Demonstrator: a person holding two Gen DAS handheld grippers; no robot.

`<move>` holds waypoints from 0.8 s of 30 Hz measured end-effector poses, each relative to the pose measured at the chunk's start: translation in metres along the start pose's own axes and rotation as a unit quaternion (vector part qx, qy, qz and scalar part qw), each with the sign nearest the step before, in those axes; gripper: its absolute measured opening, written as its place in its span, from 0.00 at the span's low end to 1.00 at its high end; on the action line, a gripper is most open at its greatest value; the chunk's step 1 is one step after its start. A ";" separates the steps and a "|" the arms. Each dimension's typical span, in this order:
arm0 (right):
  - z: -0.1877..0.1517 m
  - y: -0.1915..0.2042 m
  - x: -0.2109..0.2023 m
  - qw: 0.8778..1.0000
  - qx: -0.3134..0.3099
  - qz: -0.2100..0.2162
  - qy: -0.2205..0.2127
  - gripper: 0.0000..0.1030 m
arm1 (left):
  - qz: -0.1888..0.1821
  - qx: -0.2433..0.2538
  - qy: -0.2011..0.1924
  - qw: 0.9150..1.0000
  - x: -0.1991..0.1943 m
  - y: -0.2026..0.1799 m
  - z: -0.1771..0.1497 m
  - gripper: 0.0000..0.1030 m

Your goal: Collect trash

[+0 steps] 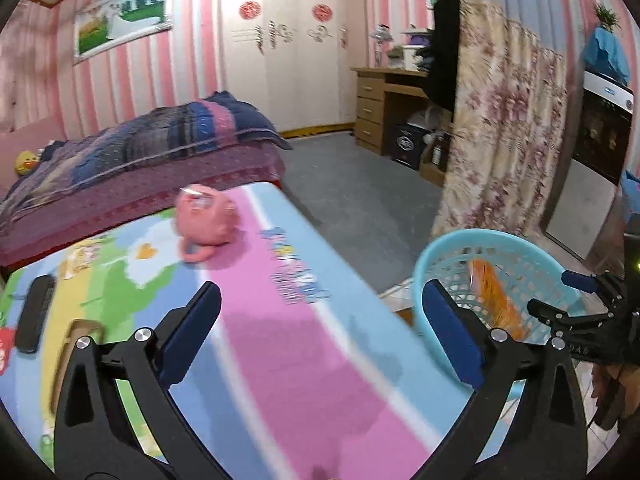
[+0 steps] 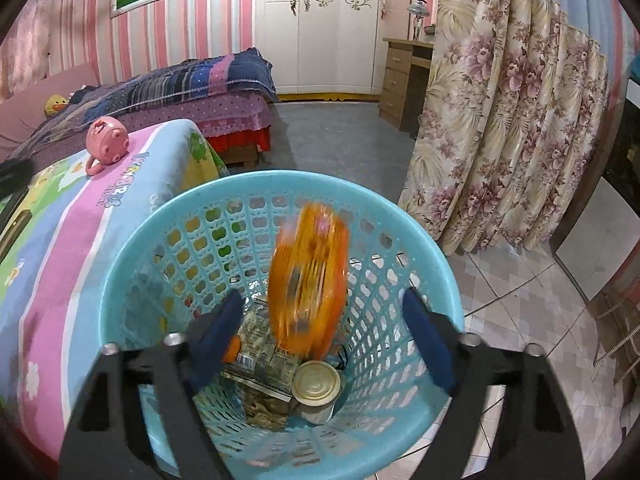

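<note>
The left gripper (image 1: 320, 332) is wide open over the table (image 1: 280, 360) with nothing in it. A black remote (image 1: 36, 314) lies at about 9 o'clock from it, and a pink pig toy (image 1: 208, 222) sits at about 11 o'clock. To do this step well, the left gripper should go for real trash next and leave the toy alone.

The right gripper (image 2: 320, 340) hangs over the blue basket (image 2: 132, 240), its jaws spread apart and empty. An orange wrapper (image 2: 308, 272) is in the air between them, touching neither, and looks like it is dropping in. Keep this gripper over the middle of the basket until the wrapper is below the rim.

The wrapper is a blur, so it may be a snack bag, but I cannot be sure. At the bottom sit a tin can (image 2: 316, 386) and some papers (image 2: 264, 364), partly hidden by the left finger. The basket's near rim is cut off behind the gripper.
</note>
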State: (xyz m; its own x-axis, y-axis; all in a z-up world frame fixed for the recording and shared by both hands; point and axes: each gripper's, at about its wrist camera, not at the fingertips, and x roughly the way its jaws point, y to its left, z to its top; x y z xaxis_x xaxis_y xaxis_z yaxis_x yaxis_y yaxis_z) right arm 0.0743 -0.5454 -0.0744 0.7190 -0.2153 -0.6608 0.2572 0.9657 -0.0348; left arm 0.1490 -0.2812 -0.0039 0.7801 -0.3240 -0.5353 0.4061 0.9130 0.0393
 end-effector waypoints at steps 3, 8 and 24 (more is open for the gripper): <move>0.002 0.007 -0.007 1.000 0.003 -0.006 -0.003 0.86 | 0.011 -0.010 -0.008 1.000 -0.023 0.023 -0.003 0.95; 0.006 0.031 -0.036 0.999 -0.011 -0.020 -0.029 0.91 | 0.029 -0.025 -0.017 0.999 -0.065 0.057 -0.011 0.95; -0.009 0.157 -0.170 0.990 -0.036 0.032 -0.131 0.95 | 0.087 -0.071 -0.042 0.993 -0.186 0.145 -0.080 0.95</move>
State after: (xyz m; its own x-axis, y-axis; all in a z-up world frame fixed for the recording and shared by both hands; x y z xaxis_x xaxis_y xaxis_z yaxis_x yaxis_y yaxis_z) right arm -0.0134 -0.3559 0.0260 0.8773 -0.1740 -0.4472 0.1650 0.9845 -0.0593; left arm 0.0245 -0.0686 0.0338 0.8718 -0.1725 -0.4585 0.1952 0.9808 0.0021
